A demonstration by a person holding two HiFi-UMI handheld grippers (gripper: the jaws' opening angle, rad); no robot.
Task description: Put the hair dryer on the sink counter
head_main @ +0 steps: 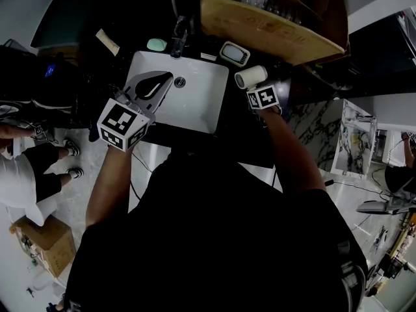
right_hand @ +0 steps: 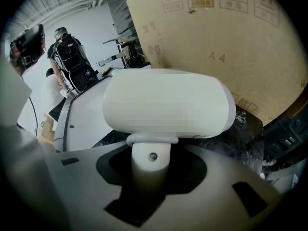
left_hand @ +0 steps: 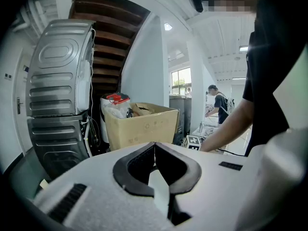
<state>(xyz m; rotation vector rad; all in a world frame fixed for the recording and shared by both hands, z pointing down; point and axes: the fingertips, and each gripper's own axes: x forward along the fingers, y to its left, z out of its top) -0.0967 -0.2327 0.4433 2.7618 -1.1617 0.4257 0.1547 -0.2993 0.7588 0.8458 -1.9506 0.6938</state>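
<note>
The white hair dryer (head_main: 250,77) (right_hand: 166,105) is held by its handle, barrel lying crosswise above the jaws. My right gripper (head_main: 255,90) (right_hand: 150,154) is shut on that handle, over the dark sink counter (head_main: 242,142) just right of the white sink (head_main: 195,99). Whether the dryer touches the counter cannot be told. My left gripper (head_main: 166,77) (left_hand: 154,144) hovers over the left part of the basin, its tips meeting with nothing between them.
A large cardboard box (head_main: 273,25) (right_hand: 216,47) (left_hand: 139,126) stands close behind the dryer. A faucet (head_main: 179,34), a green soap (head_main: 156,44) and a small white-framed object (head_main: 234,54) line the back of the sink. A person (head_main: 26,168) stands left.
</note>
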